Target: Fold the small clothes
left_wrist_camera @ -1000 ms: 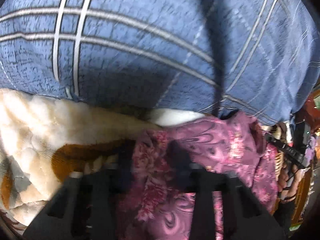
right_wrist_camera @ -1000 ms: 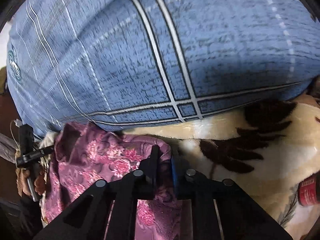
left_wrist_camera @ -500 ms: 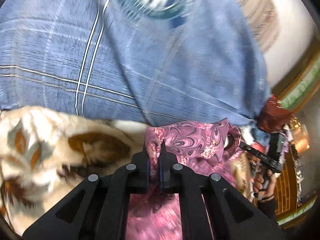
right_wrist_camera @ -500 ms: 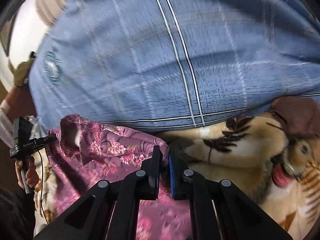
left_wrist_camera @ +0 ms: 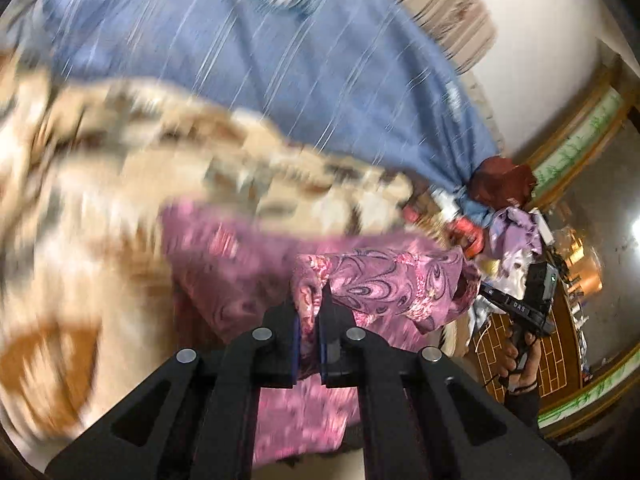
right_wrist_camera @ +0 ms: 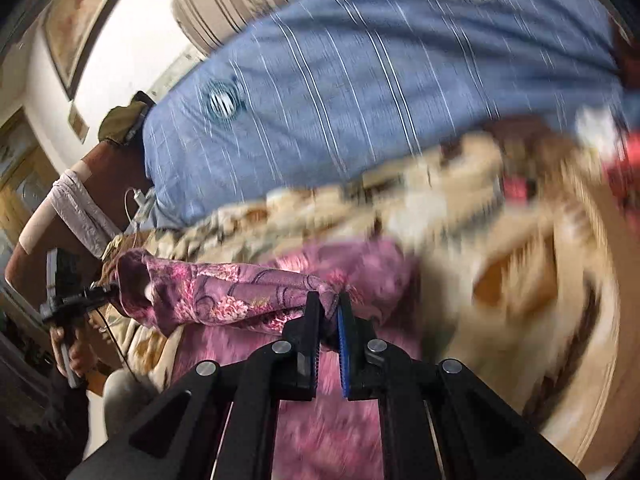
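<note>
- Your left gripper has its fingers closed tight on one end of the pink patterned garment, a fold of cloth pinched between the pads.
- Your right gripper is clamped the same way on the other end of that garment; nothing else is in either grip.
- The held edge runs as a taut band from one pair of fingers to the other, so its long axis lies across you, hand to hand.
- The rest of the garment hangs below that band, over the cream and brown blanket on the bed, with the blue checked quilt lying beyond it.
- Neither hand is nearer; each owns one end. I judge the coming fold depends on keeping both ends level and carrying the band over the hanging part.
- Motion blur hides whether the lower hem touches the blanket.
</note>
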The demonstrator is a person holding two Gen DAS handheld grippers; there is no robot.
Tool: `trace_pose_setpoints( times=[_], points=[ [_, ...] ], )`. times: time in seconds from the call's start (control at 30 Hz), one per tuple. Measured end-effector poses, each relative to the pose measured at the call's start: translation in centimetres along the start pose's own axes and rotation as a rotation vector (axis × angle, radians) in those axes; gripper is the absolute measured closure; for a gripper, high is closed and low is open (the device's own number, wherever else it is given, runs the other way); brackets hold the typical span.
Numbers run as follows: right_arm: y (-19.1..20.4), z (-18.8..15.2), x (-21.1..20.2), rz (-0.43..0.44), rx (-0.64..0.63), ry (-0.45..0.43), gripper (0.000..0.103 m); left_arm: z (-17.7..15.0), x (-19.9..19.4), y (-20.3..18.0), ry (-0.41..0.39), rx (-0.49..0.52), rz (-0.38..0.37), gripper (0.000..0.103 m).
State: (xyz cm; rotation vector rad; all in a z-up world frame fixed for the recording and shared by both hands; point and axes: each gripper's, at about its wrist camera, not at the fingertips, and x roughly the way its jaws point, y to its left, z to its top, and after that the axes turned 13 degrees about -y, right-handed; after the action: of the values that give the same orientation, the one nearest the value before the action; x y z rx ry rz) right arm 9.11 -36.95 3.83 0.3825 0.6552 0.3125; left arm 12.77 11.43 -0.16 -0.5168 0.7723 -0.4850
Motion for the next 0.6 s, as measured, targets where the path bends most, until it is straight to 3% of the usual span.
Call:
trace_pose_setpoints(
  times=[0.1, 0.27, 0.3, 0.37, 0.43, 0.47, 0.5, 0.6],
  points=[
    [-0.6, -4.9, 1.5, -0.078, 0.022, 0.064, 0.096, -4.4, 1.8, 2.6, 0.056, -0.07, 0.057, 0.098],
    [-1.0, -8.8, 4.2, -0.178, 0.074, 0.162, 0.095, -8.3, 2.6, 4.4, 0.09, -0.182, 0.104, 0.093],
    [-1.0, -8.9, 3.9, -0.194, 0.077, 0.159, 0.088, -8.5, 2.0, 3.9, 0.082, -0.18, 0.101, 0.089],
    [-0.8, -8.9, 1.9, -0.206, 0.102, 0.129, 0.08, -8.5, 0.5, 2.7, 0.083, -0.163, 0.109, 0.061],
    [-0.3, -8.6, -0.9, -0.182, 0.128, 0.064, 0.061, -8.9, -1.4, 1.8, 0.05, -0.172, 0.097, 0.051],
    [0.0, -8.5, -2.5, -0.172, 0.145, 0.021, 0.043, -9.4, -2.4, 1.4, 0.032, -0.199, 0.086, 0.05],
    [0.3, -8.5, -3.8, -0.154, 0.167, -0.014, 0.035, -9.8, -2.7, 1.2, 0.031, -0.217, 0.079, 0.049],
    [1.3, -8.9, -4.2, -0.064, 0.232, -0.018, 0.035, -11.6, -2.7, 0.4, 0.034, -0.286, 0.049, 0.045]
  ],
)
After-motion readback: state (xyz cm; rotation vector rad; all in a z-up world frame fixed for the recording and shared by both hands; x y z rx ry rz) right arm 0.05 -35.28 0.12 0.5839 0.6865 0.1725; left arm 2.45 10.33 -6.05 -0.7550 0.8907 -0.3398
